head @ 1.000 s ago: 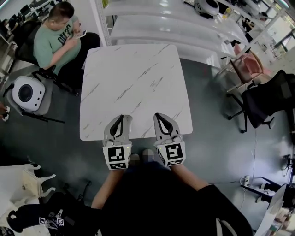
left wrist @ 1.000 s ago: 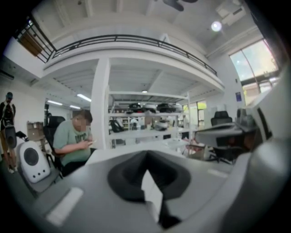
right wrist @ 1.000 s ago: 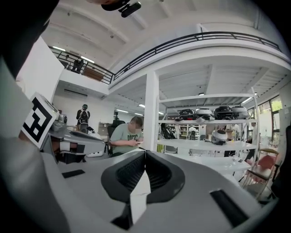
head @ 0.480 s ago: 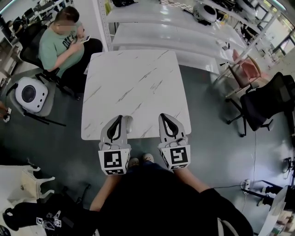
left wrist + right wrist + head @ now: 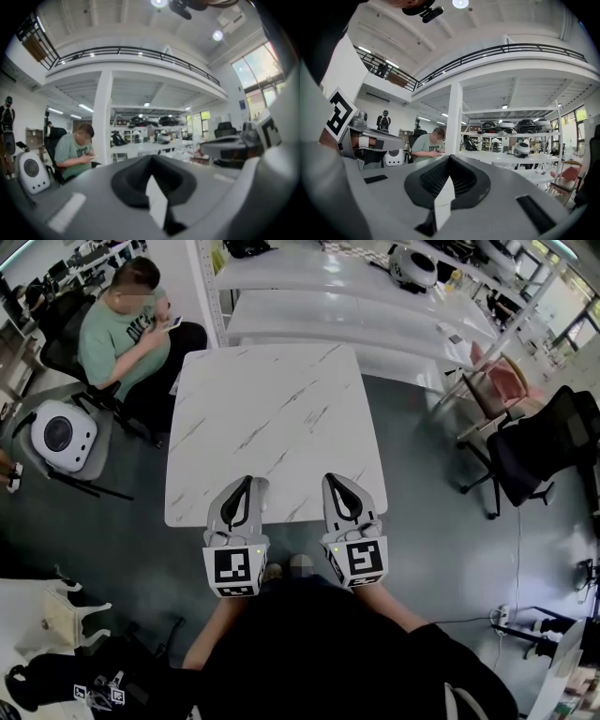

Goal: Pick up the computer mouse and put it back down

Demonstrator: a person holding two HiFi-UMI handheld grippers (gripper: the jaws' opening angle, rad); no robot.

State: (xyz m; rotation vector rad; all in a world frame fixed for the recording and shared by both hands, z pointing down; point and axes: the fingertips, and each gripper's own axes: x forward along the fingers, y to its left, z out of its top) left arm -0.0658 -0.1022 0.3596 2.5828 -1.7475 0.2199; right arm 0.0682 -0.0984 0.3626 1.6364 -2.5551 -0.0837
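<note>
- Left gripper (image 5: 247,482): jaws pressed together with nothing between them, as its own view shows (image 5: 151,158)
- Right gripper (image 5: 329,478): jaws likewise closed tip to tip and empty (image 5: 450,157)
- Hidden parts: both hands are covered by the marker cubes (image 5: 233,569); only the bare forearms (image 5: 217,620) show, running back to the dark torso
- Pose: the two grippers lie side by side, pointing away from the wearer over the near edge of the table (image 5: 272,399); both gripper views look level across the room, so the tabletop is out of their sight
- Mouse (image 5: 262,491): a pale rounded shape on the table just beside the left gripper's tip, on its right; partly covered and hard to make out, and whether it touches the gripper cannot be told
- Surroundings: a seated person (image 5: 122,329) at the far left corner of the table; white shelves (image 5: 520,157) beyond, holding rounded helmet-like objects
</note>
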